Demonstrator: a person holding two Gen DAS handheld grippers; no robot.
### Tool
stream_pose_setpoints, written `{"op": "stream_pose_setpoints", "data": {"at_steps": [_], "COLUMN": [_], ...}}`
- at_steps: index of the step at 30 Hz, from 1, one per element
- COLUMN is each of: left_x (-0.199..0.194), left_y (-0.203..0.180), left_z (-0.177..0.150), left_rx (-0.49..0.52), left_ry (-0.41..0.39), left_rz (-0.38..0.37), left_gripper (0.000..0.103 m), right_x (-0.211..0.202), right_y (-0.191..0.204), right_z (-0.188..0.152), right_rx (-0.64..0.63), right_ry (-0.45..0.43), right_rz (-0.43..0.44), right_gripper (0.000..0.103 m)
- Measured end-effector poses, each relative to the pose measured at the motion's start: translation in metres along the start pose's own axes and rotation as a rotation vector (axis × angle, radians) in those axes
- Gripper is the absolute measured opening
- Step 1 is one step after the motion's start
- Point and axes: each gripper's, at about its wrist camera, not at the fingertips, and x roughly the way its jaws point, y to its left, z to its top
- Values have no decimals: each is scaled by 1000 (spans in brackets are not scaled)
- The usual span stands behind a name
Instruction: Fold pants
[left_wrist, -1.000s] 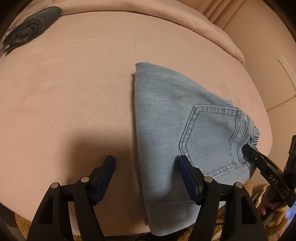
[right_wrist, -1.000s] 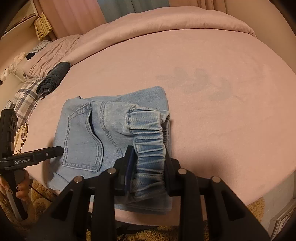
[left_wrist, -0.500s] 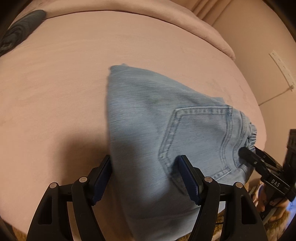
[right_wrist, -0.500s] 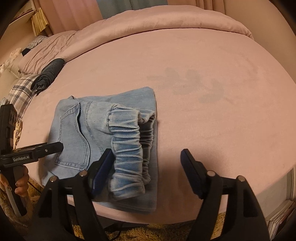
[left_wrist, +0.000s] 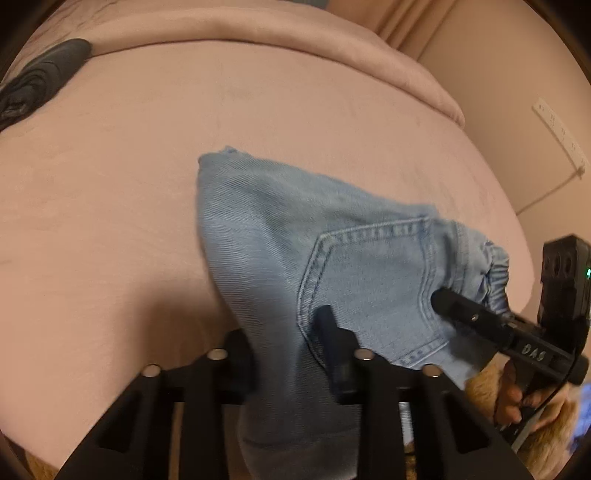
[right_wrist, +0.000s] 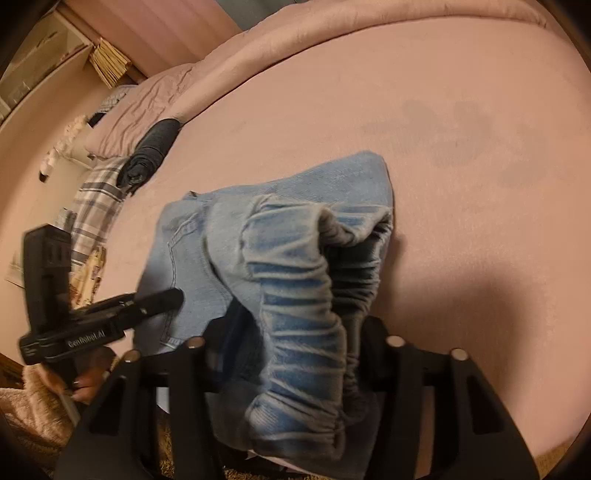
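The folded light-blue jeans (left_wrist: 295, 251) lie near the front edge of the pink bed (left_wrist: 110, 192), back pocket up. My left gripper (left_wrist: 286, 347) is shut on the folded side edge of the jeans and lifts it. My right gripper (right_wrist: 303, 332) is shut on the gathered elastic waistband (right_wrist: 295, 280) of the jeans (right_wrist: 354, 177), which bunches up between the fingers. The right gripper shows in the left wrist view (left_wrist: 476, 321) at the waistband end. The left gripper shows in the right wrist view (right_wrist: 147, 302) at the pocket side.
A rolled dark garment (right_wrist: 149, 158) lies at the bed's far left, also in the left wrist view (left_wrist: 40, 77). A plaid cloth (right_wrist: 96, 206) lies beside it. Pillows and a ridge of bedding (left_wrist: 295, 40) line the far side. A fuzzy rug (right_wrist: 33, 410) lies below the bed edge.
Both grippers closed from open onto the jeans: the left on the side fold, the right on the waistband. The jeans' near edge has lifted off the bed.
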Motion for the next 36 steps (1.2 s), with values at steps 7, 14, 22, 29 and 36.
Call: {"op": "stream_pose_setpoints", "data": {"at_steps": [7,14,22,29,36], "left_x": [-52,-33,8,-6,-67], "left_y": [-3,32,53,45,14], "left_z": [28,53,50,49,43], "left_rx": [33,-29,-110,-108,-56], "left_ry": [-137,-119,-44,-26,-175], "left_rz": [28,89,128,192,231], "left_gripper": [22,22,27,44,90], "right_x": [-28,7,65,56,-6], "right_y": [34,57,62,68,90], "right_z": [26,60,52,54,59], "right_rx": [-37,-77,-81,-119,-166], "right_ry": [-99,-87,36,2,-161], "right_rz": [47,32,-157,-290,-314], "right_gripper": [38,39,67,92,99]}}
